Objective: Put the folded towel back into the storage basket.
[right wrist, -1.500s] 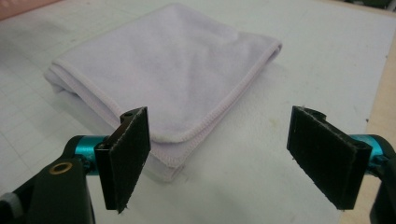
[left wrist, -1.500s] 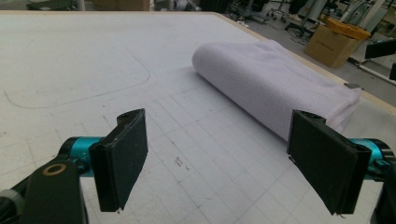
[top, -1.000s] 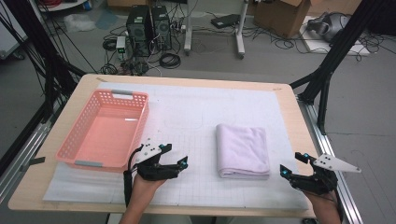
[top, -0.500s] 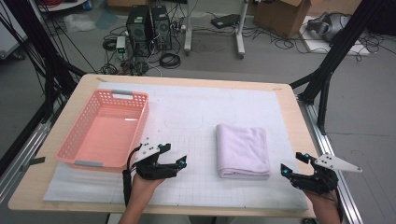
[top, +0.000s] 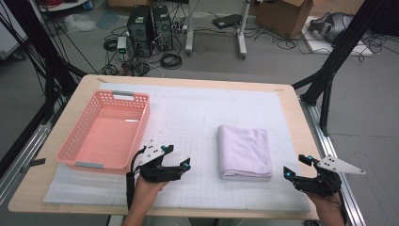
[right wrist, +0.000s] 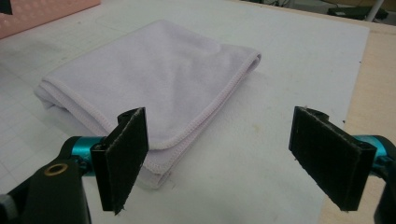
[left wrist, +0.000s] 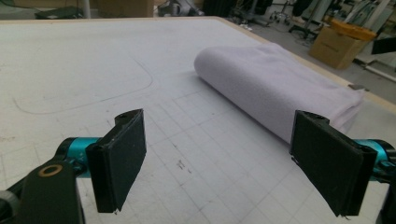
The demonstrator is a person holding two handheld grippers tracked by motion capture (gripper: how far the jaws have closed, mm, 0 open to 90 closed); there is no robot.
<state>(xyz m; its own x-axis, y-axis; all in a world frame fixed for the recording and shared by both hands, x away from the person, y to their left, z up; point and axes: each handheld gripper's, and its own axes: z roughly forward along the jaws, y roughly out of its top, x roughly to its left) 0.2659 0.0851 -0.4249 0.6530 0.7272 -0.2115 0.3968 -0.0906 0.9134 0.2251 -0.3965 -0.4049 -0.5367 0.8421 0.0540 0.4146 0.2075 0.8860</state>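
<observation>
A folded pale lilac towel [top: 244, 151] lies on the white gridded mat [top: 197, 106], right of centre. My left gripper [top: 176, 157] rests low near the front edge, left of the towel, jaws open and empty. In the left gripper view the towel [left wrist: 271, 81] lies ahead and to the right of the left gripper [left wrist: 219, 163]. My right gripper [top: 296, 167] sits at the front right, just right of the towel's near corner, also open with nothing between its pads. In the right gripper view the towel [right wrist: 154, 79] spreads ahead and left of the right gripper [right wrist: 219, 163].
A pink plastic basket [top: 107, 129] stands empty on the left of the mat. The wooden table's right edge [top: 301, 122] runs close to my right gripper. Beyond the table are computer towers, cables, boxes and black frame legs on the floor.
</observation>
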